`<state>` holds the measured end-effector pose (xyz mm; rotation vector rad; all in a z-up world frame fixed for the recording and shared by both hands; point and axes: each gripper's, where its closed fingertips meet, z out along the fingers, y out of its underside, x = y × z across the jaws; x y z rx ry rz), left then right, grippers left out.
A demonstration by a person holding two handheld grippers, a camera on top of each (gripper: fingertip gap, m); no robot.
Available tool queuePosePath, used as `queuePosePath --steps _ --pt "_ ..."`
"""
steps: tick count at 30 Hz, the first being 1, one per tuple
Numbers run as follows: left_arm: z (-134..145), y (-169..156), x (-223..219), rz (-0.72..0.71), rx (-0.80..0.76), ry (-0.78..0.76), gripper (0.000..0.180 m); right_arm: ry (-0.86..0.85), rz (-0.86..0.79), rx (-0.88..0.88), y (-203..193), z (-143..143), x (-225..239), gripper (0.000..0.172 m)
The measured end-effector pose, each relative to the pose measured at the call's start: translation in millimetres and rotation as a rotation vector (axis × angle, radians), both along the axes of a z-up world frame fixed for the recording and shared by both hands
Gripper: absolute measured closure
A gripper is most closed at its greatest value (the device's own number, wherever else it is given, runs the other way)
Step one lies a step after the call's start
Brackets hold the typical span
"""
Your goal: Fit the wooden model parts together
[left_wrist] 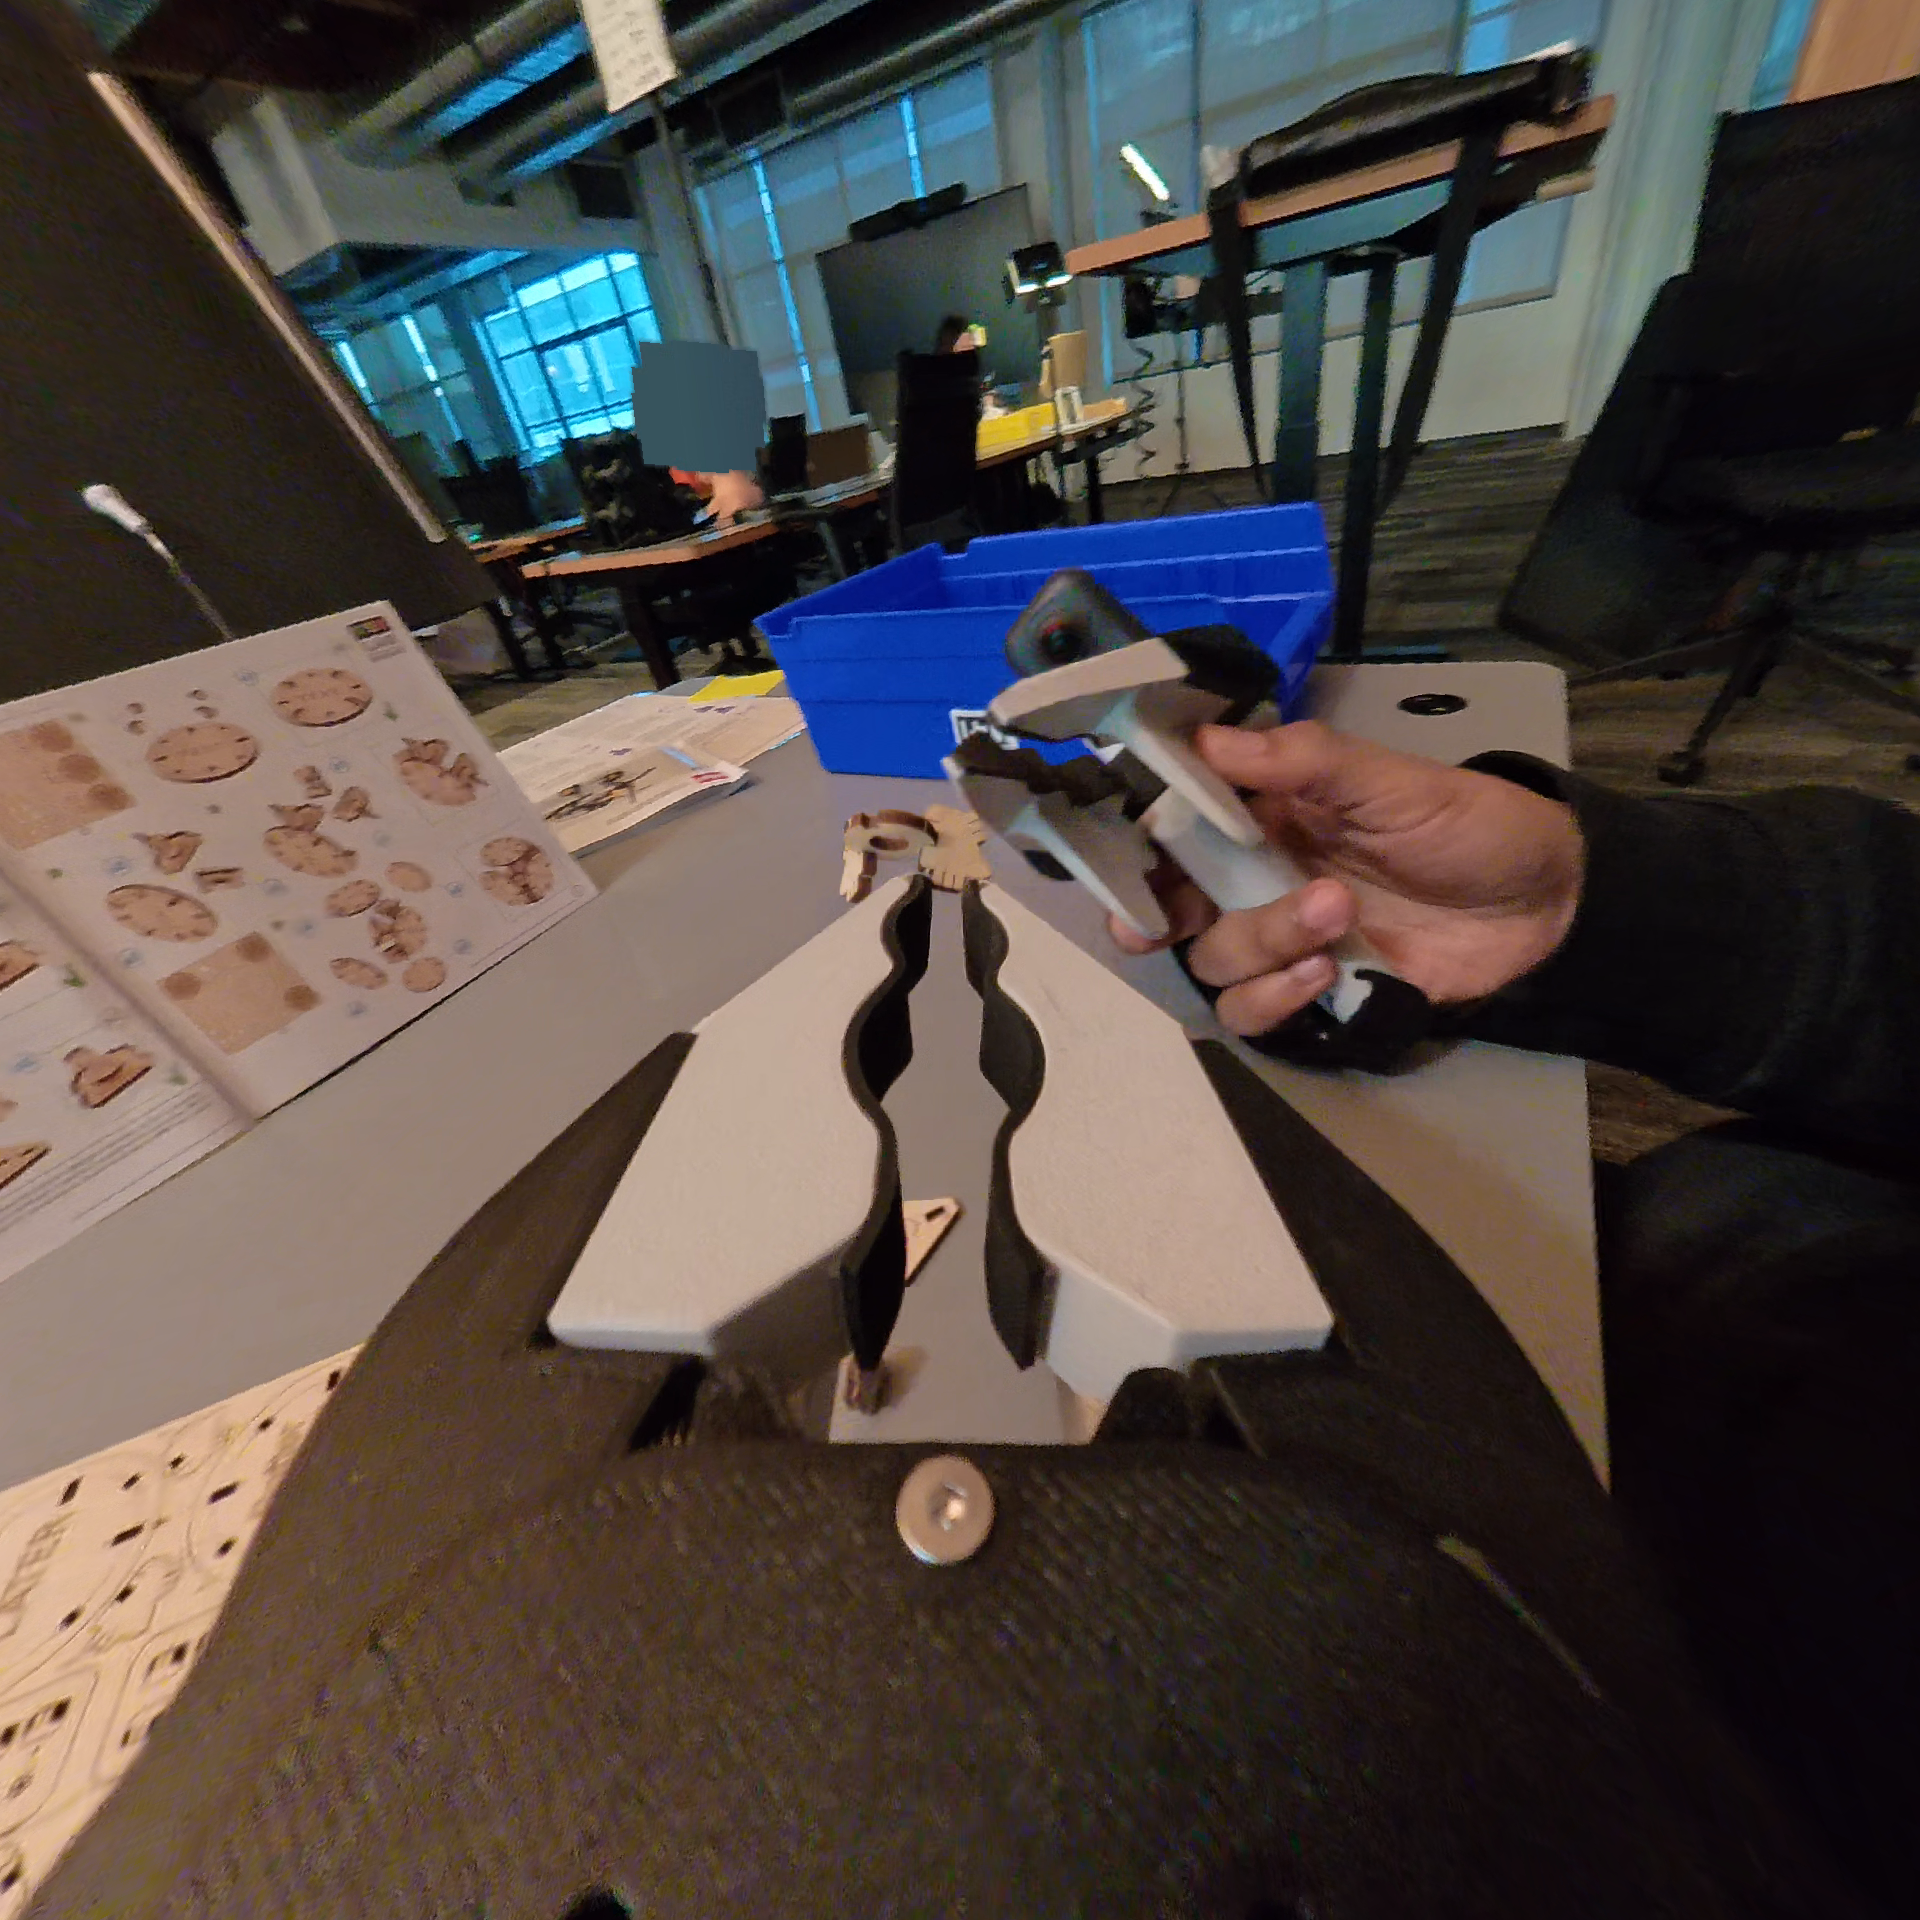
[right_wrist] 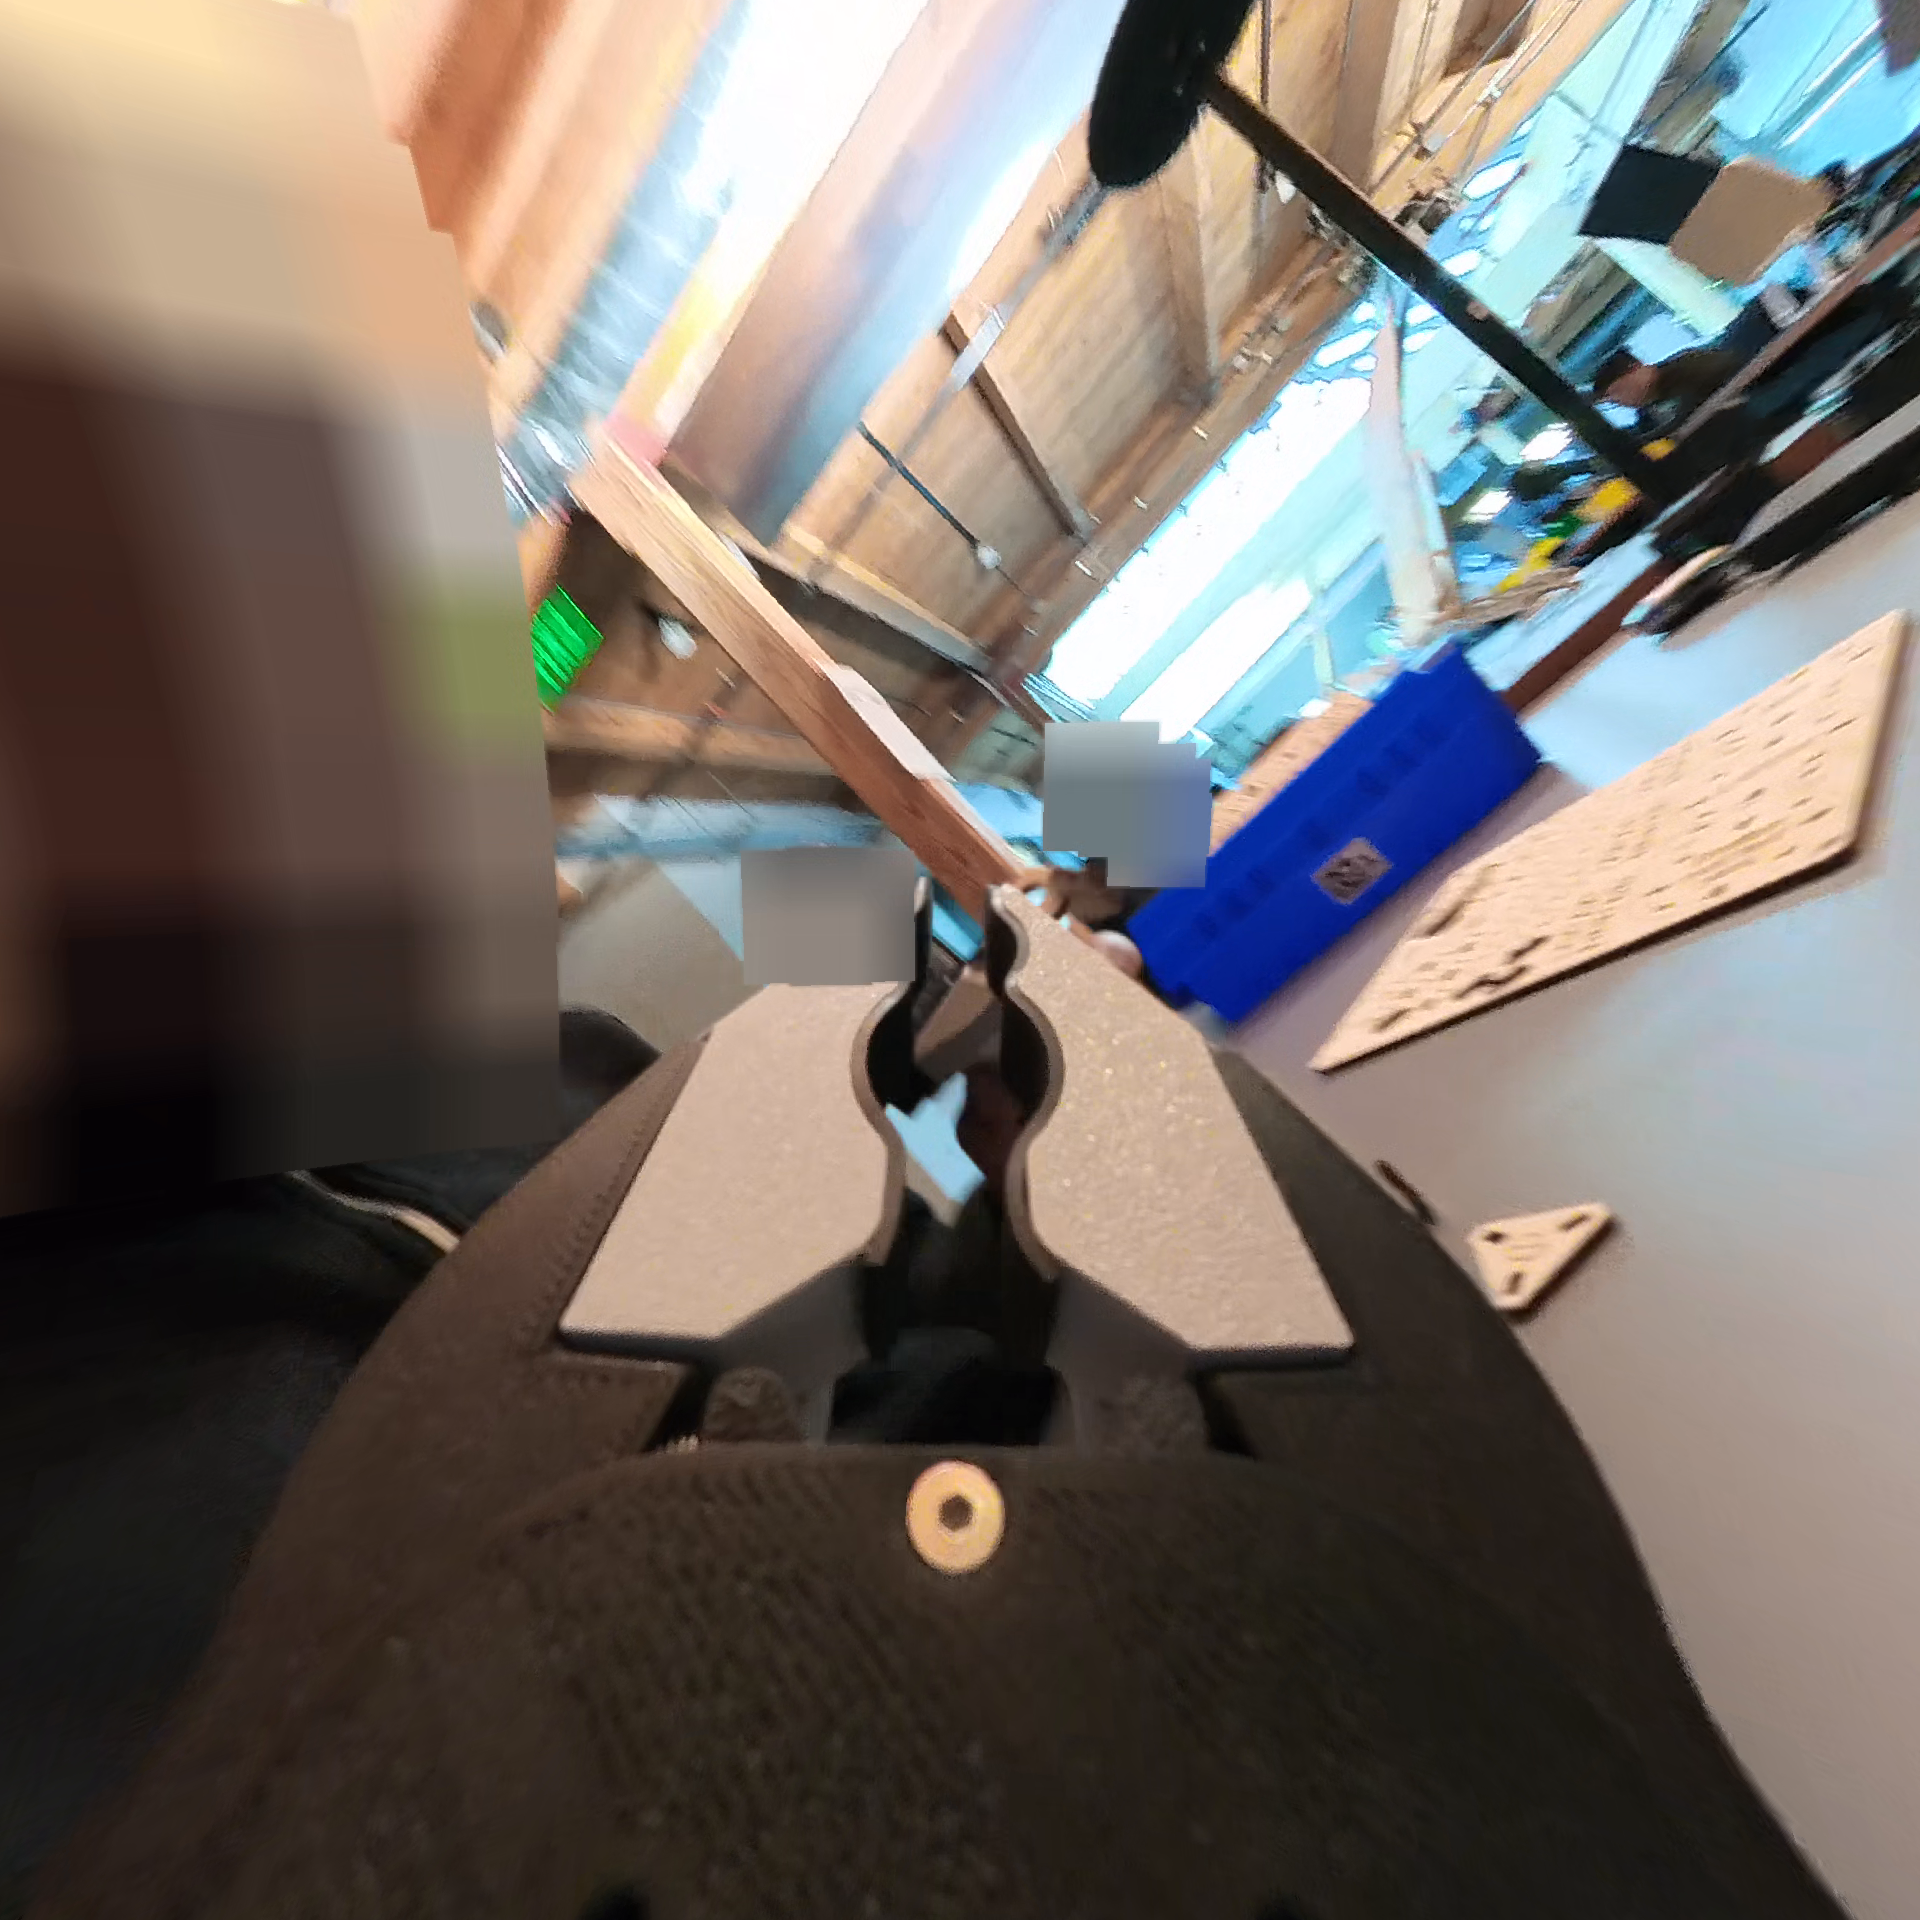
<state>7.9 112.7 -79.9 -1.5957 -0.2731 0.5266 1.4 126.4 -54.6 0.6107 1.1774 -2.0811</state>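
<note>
Grey tabletop in an open office carries the scene: the left gripper reaches forward low over it, its fingertips pinched on a small wooden toothed assembly held just above the surface. Just to its right the right gripper, gripped by a hand, is raised and tilted, its jaws a little apart with nothing between them. Farther out lie a small triangular wooden piece, an open instruction booklet, a punched wooden sheet and a blue bin.
</note>
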Motion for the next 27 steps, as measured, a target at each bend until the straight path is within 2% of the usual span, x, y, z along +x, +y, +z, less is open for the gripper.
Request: queuePosePath --steps 1,5,12,15,21,27 --pt "0 -1 -2 0.011 -0.001 -0.004 0.177 0.041 -0.019 0.047 -3 -2 2 0.165" --pt "-2 -1 -4 0.029 -0.017 0.002 0.177 0.131 -0.078 0.17 -8 -8 4 0.16" --pt "-7 4 -1 0.038 -0.076 0.043 0.177 0.157 -0.084 0.215 -13 -11 6 0.162" --pt "-9 5 -2 0.052 -0.093 0.056 0.177 0.171 -0.098 0.258 -17 -15 6 0.168" --pt "-8 4 -2 0.047 -0.078 0.043 0.177 0.162 -0.121 0.275 -15 -17 3 0.171" --pt "-3 0 -2 0.036 -0.03 0.006 0.159 0.167 -0.155 0.286 -8 -16 -1 0.172"
